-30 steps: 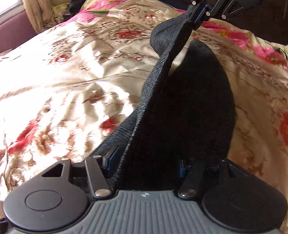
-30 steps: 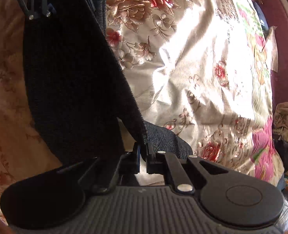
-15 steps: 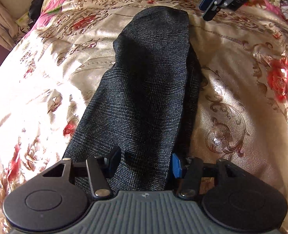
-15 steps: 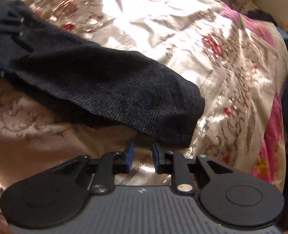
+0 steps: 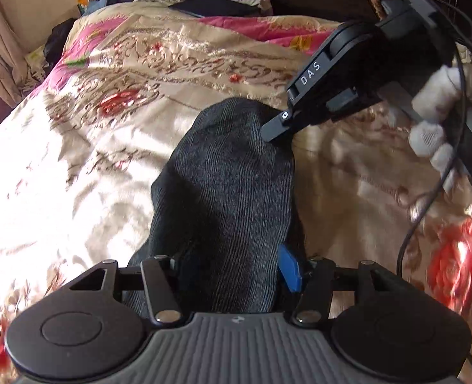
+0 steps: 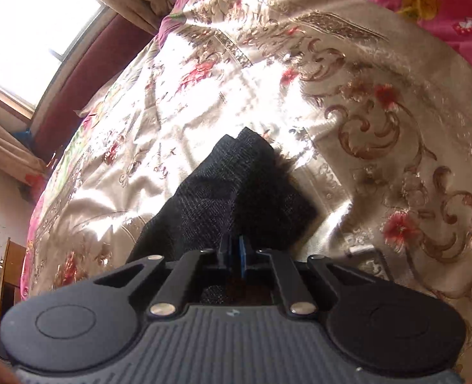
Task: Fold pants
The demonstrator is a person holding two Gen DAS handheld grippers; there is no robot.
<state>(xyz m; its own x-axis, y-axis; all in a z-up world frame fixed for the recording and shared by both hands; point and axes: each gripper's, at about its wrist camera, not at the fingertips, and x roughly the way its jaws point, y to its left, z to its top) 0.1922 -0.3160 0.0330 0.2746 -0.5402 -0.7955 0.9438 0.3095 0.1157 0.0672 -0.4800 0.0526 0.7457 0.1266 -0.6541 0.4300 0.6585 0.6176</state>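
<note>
Our right gripper (image 6: 236, 251) has its jaws pinched together on the far end of the pants (image 5: 229, 198); our left gripper (image 5: 232, 272), jaws opening, straddles the near end, and whether its pads press we cannot tell; the pants lie lengthwise between them on the bedspread (image 5: 85, 172). We judge a fold is being set up; next, lift both ends evenly.

Left gripper (image 5: 232, 267): jaws opening. Right gripper (image 6: 238, 251): jaws closed together, angled downward. Gloved hand (image 5: 444, 118) gripped right handle.
</note>
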